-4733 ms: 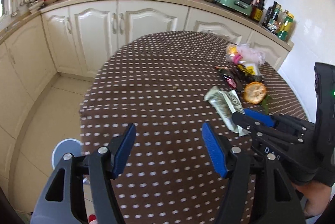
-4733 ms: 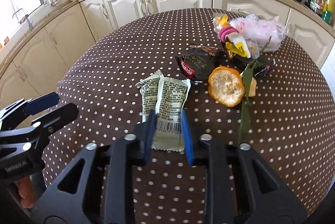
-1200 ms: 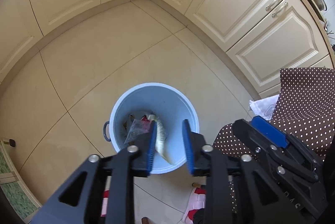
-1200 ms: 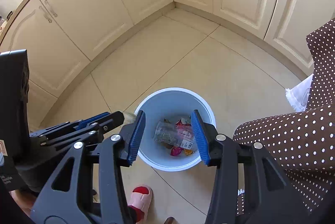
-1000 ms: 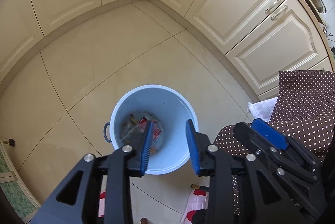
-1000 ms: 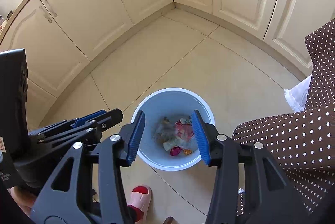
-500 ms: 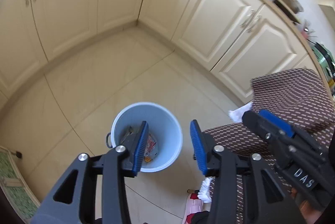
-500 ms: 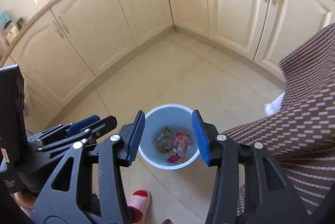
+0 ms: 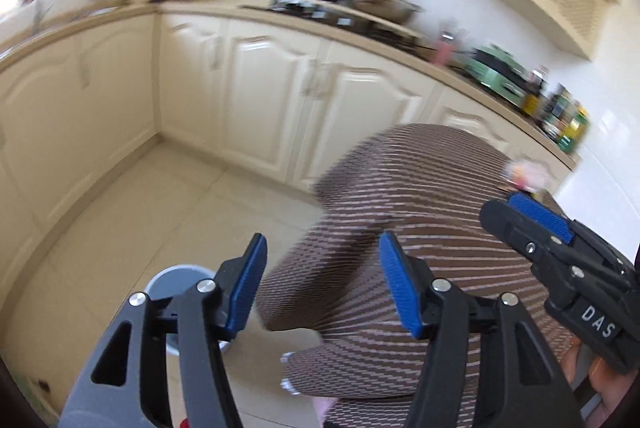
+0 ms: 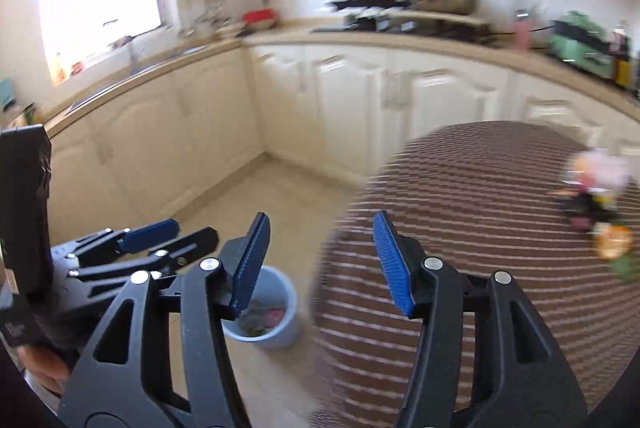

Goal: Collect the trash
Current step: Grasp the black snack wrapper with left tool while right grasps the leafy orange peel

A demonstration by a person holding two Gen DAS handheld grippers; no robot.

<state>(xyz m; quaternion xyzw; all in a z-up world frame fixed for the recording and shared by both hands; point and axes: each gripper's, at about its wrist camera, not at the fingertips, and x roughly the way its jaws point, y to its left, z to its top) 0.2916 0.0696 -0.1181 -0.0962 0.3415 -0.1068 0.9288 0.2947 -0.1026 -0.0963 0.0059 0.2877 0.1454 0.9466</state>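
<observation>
Right wrist view, left to right: left hand-held gripper at lower left, jaws opening, empty; blue bin holding wrappers on the floor; right hand-held gripper opening, empty; blurred trash pile on the dotted surface, right edge.

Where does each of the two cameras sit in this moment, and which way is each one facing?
Left wrist: on the left gripper, jaws opening and empty, facing the cabinets, the table and part of the bin; the right gripper and a hand show at right.
Right wrist: on the right gripper, jaws opening and empty, facing the same corner, the bin and blurred trash on the table; the left gripper shows at left.
Shared: bin, table, counter, each other's gripper.
</observation>
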